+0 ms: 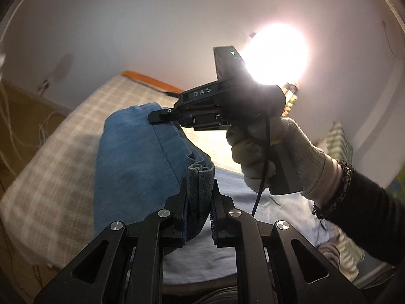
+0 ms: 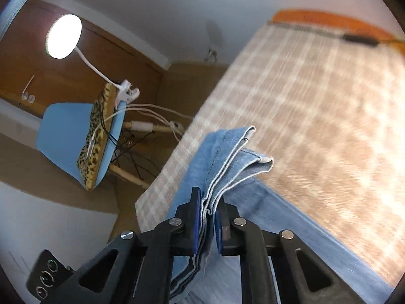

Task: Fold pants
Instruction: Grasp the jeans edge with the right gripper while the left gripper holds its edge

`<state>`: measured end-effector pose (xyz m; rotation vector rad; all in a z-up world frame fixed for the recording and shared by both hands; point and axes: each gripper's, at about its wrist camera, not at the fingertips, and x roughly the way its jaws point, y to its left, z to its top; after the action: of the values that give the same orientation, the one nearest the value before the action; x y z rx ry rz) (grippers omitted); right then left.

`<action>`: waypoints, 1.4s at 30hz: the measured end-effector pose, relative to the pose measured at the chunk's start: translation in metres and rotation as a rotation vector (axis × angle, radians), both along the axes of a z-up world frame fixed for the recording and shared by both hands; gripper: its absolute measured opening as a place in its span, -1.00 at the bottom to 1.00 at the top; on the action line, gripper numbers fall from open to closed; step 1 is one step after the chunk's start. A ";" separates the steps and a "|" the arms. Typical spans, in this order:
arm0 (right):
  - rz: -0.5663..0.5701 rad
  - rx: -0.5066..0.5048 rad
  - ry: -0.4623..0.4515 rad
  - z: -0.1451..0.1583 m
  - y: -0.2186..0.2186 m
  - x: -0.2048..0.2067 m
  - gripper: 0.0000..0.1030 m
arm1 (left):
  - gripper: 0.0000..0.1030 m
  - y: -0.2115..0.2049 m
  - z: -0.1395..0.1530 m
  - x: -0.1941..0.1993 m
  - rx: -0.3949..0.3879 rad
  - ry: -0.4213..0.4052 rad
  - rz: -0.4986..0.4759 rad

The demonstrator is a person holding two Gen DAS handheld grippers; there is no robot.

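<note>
The blue denim pants [image 1: 134, 157] hang lifted above a checked bed cover [image 1: 58, 162]. My left gripper [image 1: 200, 185] is shut on a bunched grey-blue edge of the pants. In the left wrist view my right gripper [image 1: 162, 117], held by a gloved hand [image 1: 268, 149], pinches the far top edge of the same cloth. In the right wrist view my right gripper [image 2: 208, 202] is shut on several stacked hem layers of the pants [image 2: 227, 157], which stick out past the fingertips over the bed cover [image 2: 316, 116].
A blue chair [image 2: 65, 131] with a leopard-print cushion, a clip lamp [image 2: 63, 36] and white cables stands left of the bed. An orange headboard [image 2: 329, 17] lies at the bed's far end. A bright lamp [image 1: 278, 53] glares behind the right gripper.
</note>
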<state>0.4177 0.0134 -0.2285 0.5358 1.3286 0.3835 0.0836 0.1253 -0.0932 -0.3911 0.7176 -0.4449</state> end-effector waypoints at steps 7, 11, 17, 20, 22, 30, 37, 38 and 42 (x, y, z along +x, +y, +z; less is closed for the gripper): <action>-0.041 -0.092 -0.096 0.049 -0.028 -0.032 -0.87 | -0.77 -0.043 0.028 0.004 0.051 0.012 -0.116; -0.074 -0.132 -0.129 0.072 -0.053 -0.054 -0.88 | -0.77 -0.068 0.044 0.006 0.070 0.009 -0.172; -0.114 -0.199 -0.174 0.101 -0.096 -0.094 -0.88 | -0.77 -0.124 0.055 0.003 0.080 -0.001 -0.271; -0.143 -0.228 -0.179 0.109 -0.121 -0.117 -0.88 | -0.77 -0.153 0.048 0.003 0.079 0.013 -0.322; -0.164 -0.246 -0.177 0.111 -0.135 -0.133 -0.88 | -0.77 -0.175 0.041 0.002 0.083 0.024 -0.362; -0.249 -0.300 -0.139 0.104 -0.197 -0.197 -0.88 | -0.77 -0.250 0.013 -0.005 0.098 0.069 -0.492; -0.330 -0.311 -0.119 0.098 -0.243 -0.245 -0.88 | -0.77 -0.306 -0.001 -0.006 0.104 0.095 -0.582; -0.343 -0.311 -0.118 0.099 -0.251 -0.252 -0.88 | -0.77 -0.312 -0.002 -0.008 0.103 0.096 -0.594; -0.376 -0.328 -0.113 0.104 -0.275 -0.273 -0.88 | -0.77 -0.337 0.000 -0.016 0.090 0.095 -0.639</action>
<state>0.1445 -0.2617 -0.1242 0.4673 1.1223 -0.1119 0.0672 -0.2116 -0.0931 -0.0878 0.9498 -0.9963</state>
